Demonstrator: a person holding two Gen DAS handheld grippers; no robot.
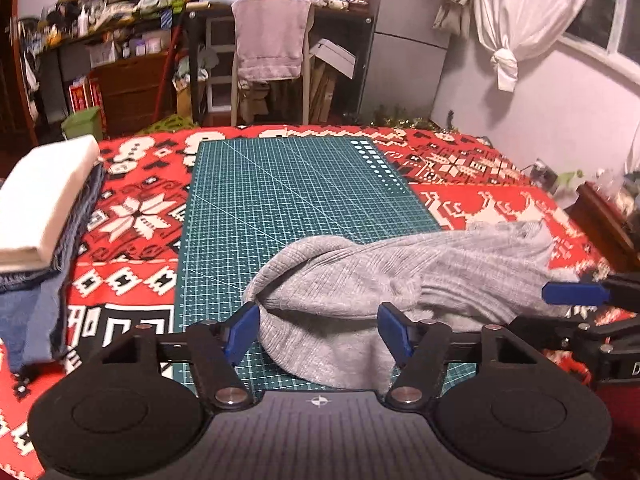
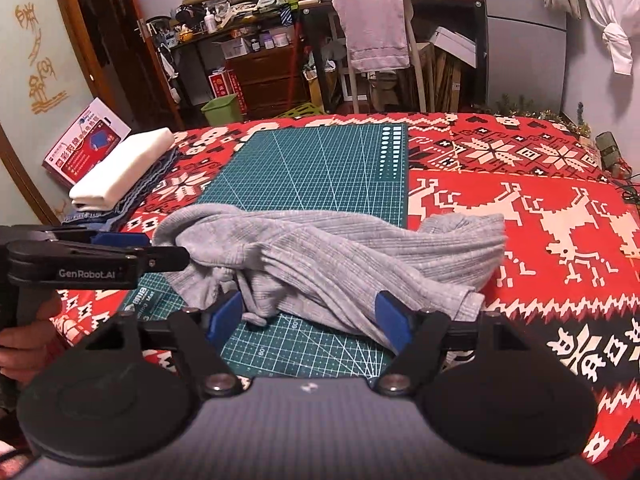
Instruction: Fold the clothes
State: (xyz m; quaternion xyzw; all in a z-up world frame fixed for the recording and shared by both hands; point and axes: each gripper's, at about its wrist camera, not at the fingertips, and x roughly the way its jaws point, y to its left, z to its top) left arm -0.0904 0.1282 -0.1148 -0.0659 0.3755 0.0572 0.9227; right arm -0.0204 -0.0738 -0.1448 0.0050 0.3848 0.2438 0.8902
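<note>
A grey ribbed garment lay crumpled in a long heap across the near part of a green cutting mat, its right end spilling off the mat onto the red patterned cloth that covered the surface. The fabric was bunched and twisted along its length, with a rounded fold at the left end.

The left tongs stood wide open at the garment's near left end, their 2 blue pads either side of a hanging fold; whether the pads touched the fabric could not be told, and nothing was pinched. The right tongs were likewise spread wide over the garment's near edge, with cloth lying between the blue pads but not squeezed. In the right wrist view the left tongs showed from the side, reaching toward the garment's left end, with a hand on the handle below.

At the left edge of the surface sat a stack of folded clothes: a white piece on top of blue denim. Beyond the surface stood a chair draped with a pale towel, cluttered shelves, and a knotted white curtain.
</note>
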